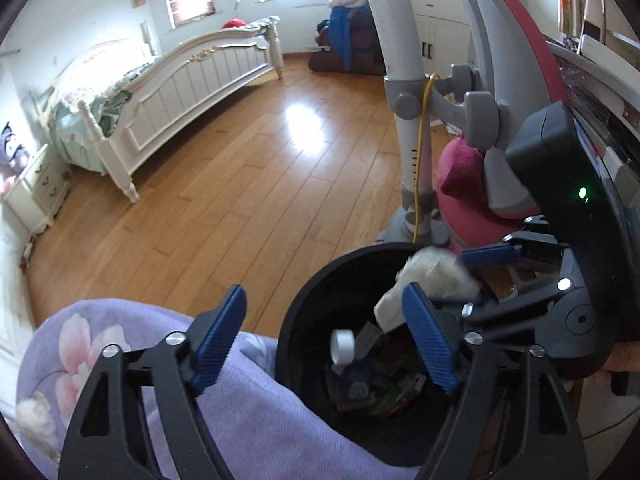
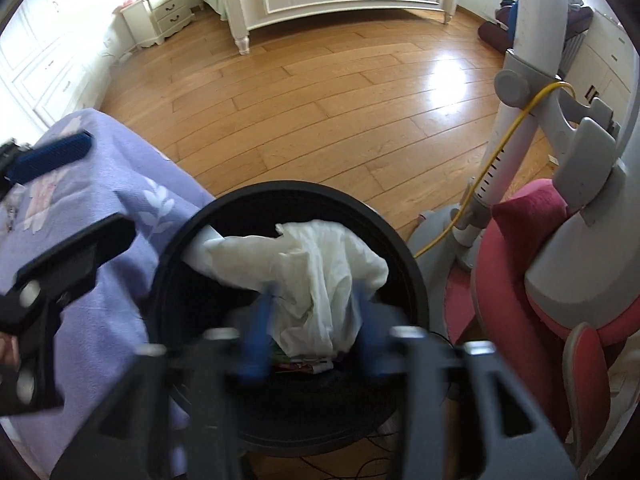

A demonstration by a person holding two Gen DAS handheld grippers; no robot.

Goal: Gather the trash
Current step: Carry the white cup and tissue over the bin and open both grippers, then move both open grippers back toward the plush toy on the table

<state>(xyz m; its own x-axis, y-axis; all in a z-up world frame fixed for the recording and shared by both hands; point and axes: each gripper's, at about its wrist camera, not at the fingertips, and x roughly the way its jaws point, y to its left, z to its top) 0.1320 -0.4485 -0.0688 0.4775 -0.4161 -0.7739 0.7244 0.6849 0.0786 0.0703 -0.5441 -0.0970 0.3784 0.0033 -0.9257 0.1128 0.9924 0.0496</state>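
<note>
A round black bin stands on the wooden floor, with both grippers over its mouth. My left gripper is open, its blue pads wide apart. A small white roll shows between them without touching either, above coloured wrappers in the bin. My right gripper is blurred, and its jaws stand apart on either side of a crumpled white tissue that drapes over the bin's contents. The pads do not seem to press it. The right gripper also shows at the bin's far rim, and the left gripper's finger at the left edge.
Purple floral fabric lies against the bin's left side. A pink chair and a white desk leg with a yellow cable crowd its right. A white bed and a nightstand stand across the wooden floor.
</note>
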